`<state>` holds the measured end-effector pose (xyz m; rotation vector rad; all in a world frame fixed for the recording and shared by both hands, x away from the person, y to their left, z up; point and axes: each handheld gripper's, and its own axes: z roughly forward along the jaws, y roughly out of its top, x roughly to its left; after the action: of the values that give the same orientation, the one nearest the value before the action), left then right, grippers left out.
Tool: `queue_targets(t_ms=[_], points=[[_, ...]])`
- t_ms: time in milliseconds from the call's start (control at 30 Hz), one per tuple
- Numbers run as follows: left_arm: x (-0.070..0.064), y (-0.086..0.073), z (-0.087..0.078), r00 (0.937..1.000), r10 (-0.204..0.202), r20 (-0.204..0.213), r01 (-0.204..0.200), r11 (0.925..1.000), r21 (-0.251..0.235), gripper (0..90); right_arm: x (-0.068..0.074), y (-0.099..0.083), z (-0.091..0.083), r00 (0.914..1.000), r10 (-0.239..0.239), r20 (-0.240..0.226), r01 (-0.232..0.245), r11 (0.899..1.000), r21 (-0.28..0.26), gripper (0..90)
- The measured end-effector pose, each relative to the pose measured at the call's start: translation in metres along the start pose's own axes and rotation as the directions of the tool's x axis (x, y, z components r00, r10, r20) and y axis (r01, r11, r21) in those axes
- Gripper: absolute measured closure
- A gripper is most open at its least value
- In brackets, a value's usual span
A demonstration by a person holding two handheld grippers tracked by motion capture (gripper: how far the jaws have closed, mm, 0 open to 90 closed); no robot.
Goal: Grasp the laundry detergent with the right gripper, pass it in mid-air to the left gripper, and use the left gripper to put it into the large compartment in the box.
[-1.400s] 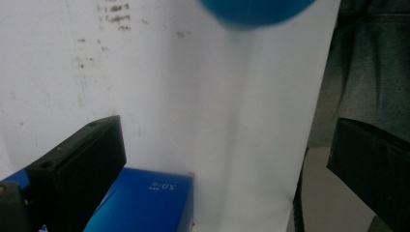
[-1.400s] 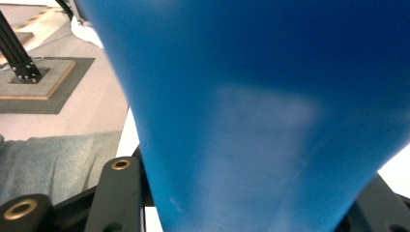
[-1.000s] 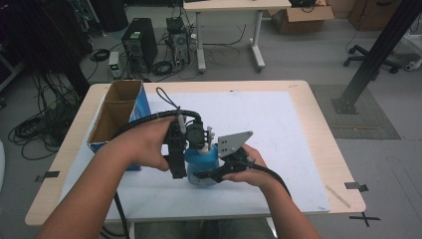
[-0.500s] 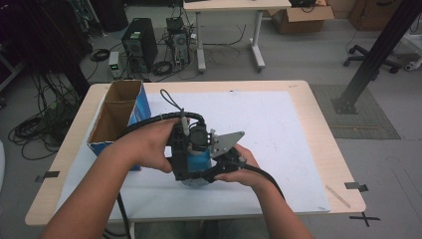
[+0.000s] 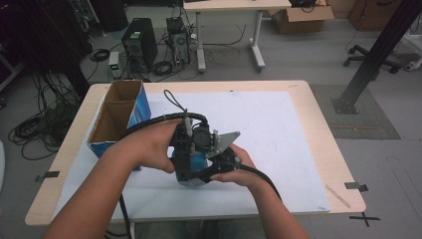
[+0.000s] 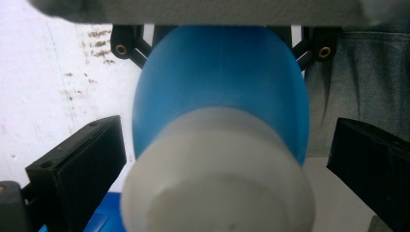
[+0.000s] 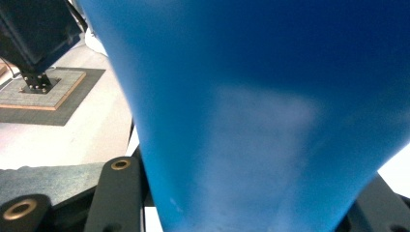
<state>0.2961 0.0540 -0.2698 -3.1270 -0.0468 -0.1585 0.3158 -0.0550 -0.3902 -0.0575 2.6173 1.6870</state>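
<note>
While both hand-held grippers straddle the unlabelled blue bottle, clamping is unclear.

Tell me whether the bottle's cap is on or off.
On: in the left gripper view a white cap sits on the blue bottle, between open jaws.

1. Blue bottle: translucent blue plastic body, tapering to a wide white screw cap.
2. Pose: held up off the worktop near its front edge, between the two grippers; tilted, cap end pointing toward the left gripper's camera.
3. Left gripper view: cap sits between the black jaws, gaps visible on both sides, no contact seen.
4. Right gripper view: blue body very close, too close to judge the grip.
5. Cap is on.
</note>
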Motion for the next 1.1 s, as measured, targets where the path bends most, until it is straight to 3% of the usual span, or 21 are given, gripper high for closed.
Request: queue_targets(t_ms=[333, 767, 900, 1033, 1100], points=[[0.0001, 0.0008, 0.0007, 1.0, -0.002, 0.004, 0.002, 1.0, -0.006, 2.0, -0.001, 0.0032, -0.0003, 0.9999, -0.014, 0.002, 0.014, 1.0, -0.001, 45.9], [0.0001, 0.001, 0.0014, 1.0, 0.0, 0.006, 0.0, 1.0, -0.001, 11.6, -0.0003, 0.0037, 0.0003, 1.0, 0.005, 0.0, -0.005, 1.0, -0.003, 45.9], [0.0014, 0.0011, 0.0006, 0.9998, -0.006, 0.018, 0.006, 1.0, -0.005, 15.5, -0.0016, 0.0041, -0.0002, 0.9998, -0.021, 0.007, 0.021, 1.0, -0.002, 45.9], [0.0016, 0.0013, 0.0002, 0.9999, -0.004, 0.015, 0.004, 1.0, -0.006, 18.6, 0.0, 0.0051, 0.0002, 1.0, -0.002, 0.004, 0.002, 1.0, -0.006, 45.9], [0.0016, 0.0015, -0.0002, 0.9999, -0.002, 0.015, 0.002, 1.0, -0.002, 19.0, -0.0015, 0.0048, -0.0003, 0.9998, -0.019, 0.005, 0.019, 1.0, 0.001, 45.8]])
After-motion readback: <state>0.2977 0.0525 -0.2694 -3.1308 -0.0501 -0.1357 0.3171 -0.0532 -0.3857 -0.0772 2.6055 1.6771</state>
